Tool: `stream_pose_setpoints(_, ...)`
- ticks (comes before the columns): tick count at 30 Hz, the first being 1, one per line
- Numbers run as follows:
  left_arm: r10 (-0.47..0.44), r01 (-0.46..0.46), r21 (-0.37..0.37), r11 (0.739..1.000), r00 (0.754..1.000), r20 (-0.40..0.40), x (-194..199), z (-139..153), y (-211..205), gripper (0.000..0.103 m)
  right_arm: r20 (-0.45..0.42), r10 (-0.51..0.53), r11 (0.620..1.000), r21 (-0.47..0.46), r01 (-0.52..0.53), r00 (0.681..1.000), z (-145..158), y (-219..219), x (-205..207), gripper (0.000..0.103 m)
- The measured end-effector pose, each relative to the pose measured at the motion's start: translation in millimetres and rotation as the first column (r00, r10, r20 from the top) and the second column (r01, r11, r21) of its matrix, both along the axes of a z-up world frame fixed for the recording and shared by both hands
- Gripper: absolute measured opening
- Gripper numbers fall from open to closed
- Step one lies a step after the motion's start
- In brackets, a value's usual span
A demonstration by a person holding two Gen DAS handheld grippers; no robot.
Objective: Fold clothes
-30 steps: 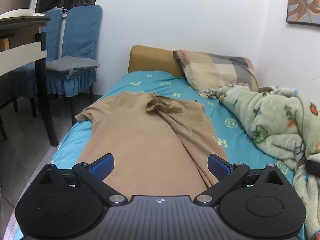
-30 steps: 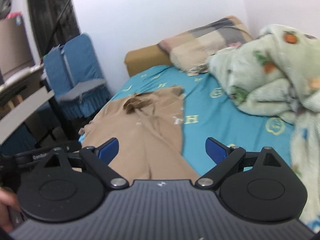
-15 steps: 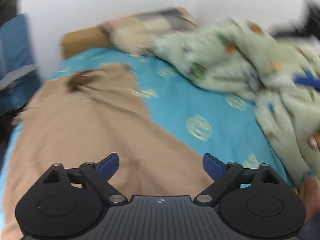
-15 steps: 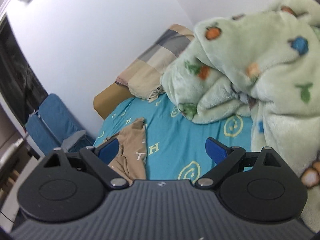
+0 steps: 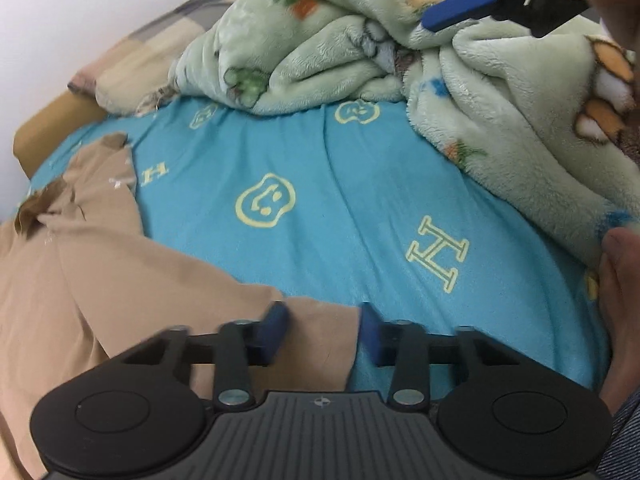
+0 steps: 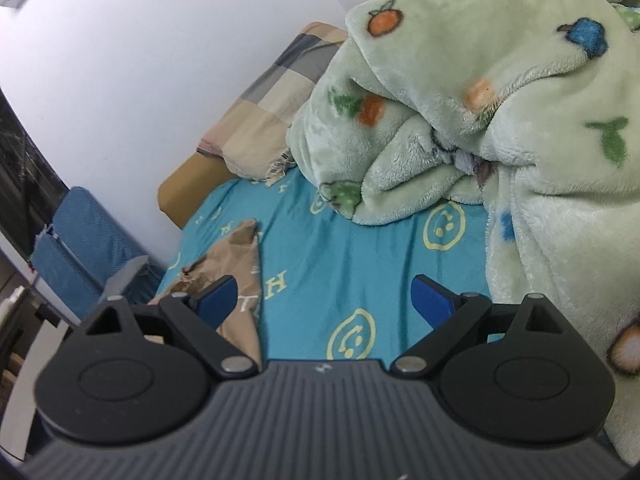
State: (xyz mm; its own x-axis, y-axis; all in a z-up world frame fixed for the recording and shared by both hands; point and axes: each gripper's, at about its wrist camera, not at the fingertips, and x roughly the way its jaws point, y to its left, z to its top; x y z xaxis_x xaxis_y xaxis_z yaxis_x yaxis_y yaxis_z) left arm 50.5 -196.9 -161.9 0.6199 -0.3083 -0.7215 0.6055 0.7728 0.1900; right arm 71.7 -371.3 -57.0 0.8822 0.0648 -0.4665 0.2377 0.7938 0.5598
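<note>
Left gripper (image 5: 322, 330): low at bottom centre of the left view, fingers partly closed around the right hem corner of the shirt (image 5: 100, 280), pads astride the fabric; a firm clamp cannot be confirmed. The shirt lies flat on the sheet (image 5: 320, 200), filling the lower left of that frame. Right gripper (image 6: 324, 300): jaws wide apart, holding nothing, raised over the sheet; one of its fingers (image 5: 464, 6) shows at upper right of the left view, beside the blanket (image 6: 500, 100). Pillow (image 6: 272, 100) at upper centre.

Tan shirt (image 5: 100, 280), turquoise yellow-printed sheet (image 5: 320, 200), pale green fruit-patterned blanket (image 6: 500, 100), checked pillow (image 6: 272, 96).
</note>
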Motion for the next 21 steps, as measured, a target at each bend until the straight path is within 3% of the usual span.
stream_pose_setpoints(2, 0.020, -0.020, -0.027, 0.999, 1.000, -0.005, 3.1, 4.0, 5.3, 0.013, -0.006, -0.012, 1.000, -0.018, 0.012, 1.000, -1.0, -0.6, 2.8, 0.095)
stream_pose_setpoints(6, 0.126, -0.136, -0.189, 0.973, 0.990, -0.064, 3.4, 39.8, 42.3, 0.013, -0.004, -0.056, 0.997, -0.057, 0.055, 0.998, 0.3, -3.9, 3.4, 0.095)
stream_pose_setpoints(10, 0.243, -0.266, -0.379, 0.887, 0.964, -0.107, -14.0, 94.2, 100.6, 0.013, -0.017, -0.078, 0.993, -0.084, 0.077, 0.997, 1.6, -2.7, -1.0, 0.095)
stream_pose_setpoints(13, 0.344, -0.359, -0.438, 0.824, 0.932, -0.117, -35.3, 128.4, 143.2, 0.013, -0.005, -0.060, 0.994, -0.090, 0.059, 0.998, 5.9, 3.6, -7.4, 0.095)
stream_pose_setpoints(16, 0.427, -0.452, -0.415, 0.789, 0.890, -0.156, -52.1, 143.1, 180.6, 0.012, -0.001, -0.022, 0.991, -0.131, 0.022, 1.000, 9.3, 17.3, -12.0, 0.095)
stream_pose_setpoints(21, 0.518, -0.563, -0.294, 0.772, 0.826, -0.222, -59.1, 134.0, 211.7, 0.013, -0.026, 0.061, 0.986, -0.155, -0.064, 0.998, 8.2, 42.0, -10.4, 0.095)
